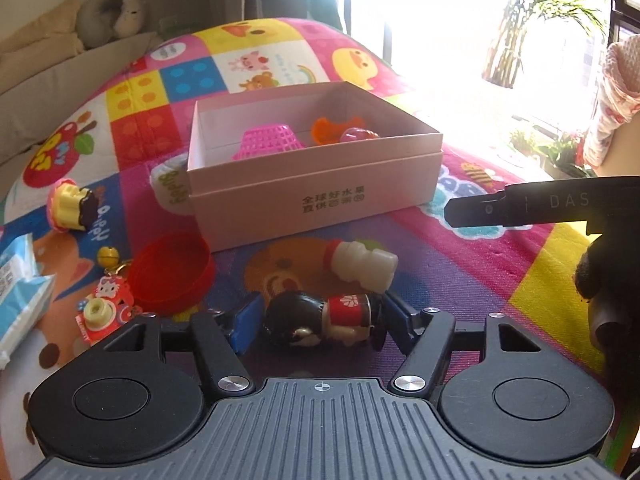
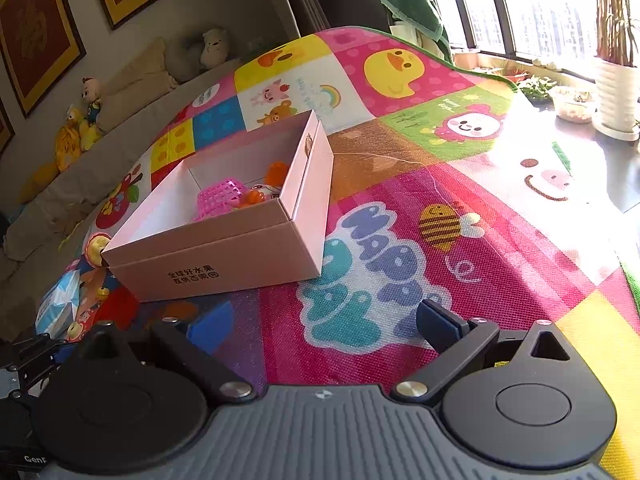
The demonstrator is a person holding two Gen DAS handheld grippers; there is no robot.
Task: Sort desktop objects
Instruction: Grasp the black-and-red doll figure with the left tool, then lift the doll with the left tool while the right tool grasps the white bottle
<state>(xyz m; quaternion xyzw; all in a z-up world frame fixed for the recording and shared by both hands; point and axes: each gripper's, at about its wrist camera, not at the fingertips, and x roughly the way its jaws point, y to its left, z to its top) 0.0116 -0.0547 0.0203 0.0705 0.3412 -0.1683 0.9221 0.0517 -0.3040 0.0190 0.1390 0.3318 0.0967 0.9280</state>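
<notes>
Bright cartoon-patchwork play mat [image 2: 400,200] covers surface. Beige sofa [image 2: 80,172] along far wall, plush toys [image 2: 80,128] and grey neck pillow [image 1: 112,16] on it. Gold-framed pictures [image 2: 36,32] above. Windows [image 2: 532,4] at right, strong glare; potted palm [image 1: 532,20] on sill.

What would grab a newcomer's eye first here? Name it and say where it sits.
First, the pink box in the middle of the bright cartoon mat, open, with a pink basket and orange toys inside. Next, the black-haired doll lying between the left tongs, beside a white bottle and red cup.
</notes>
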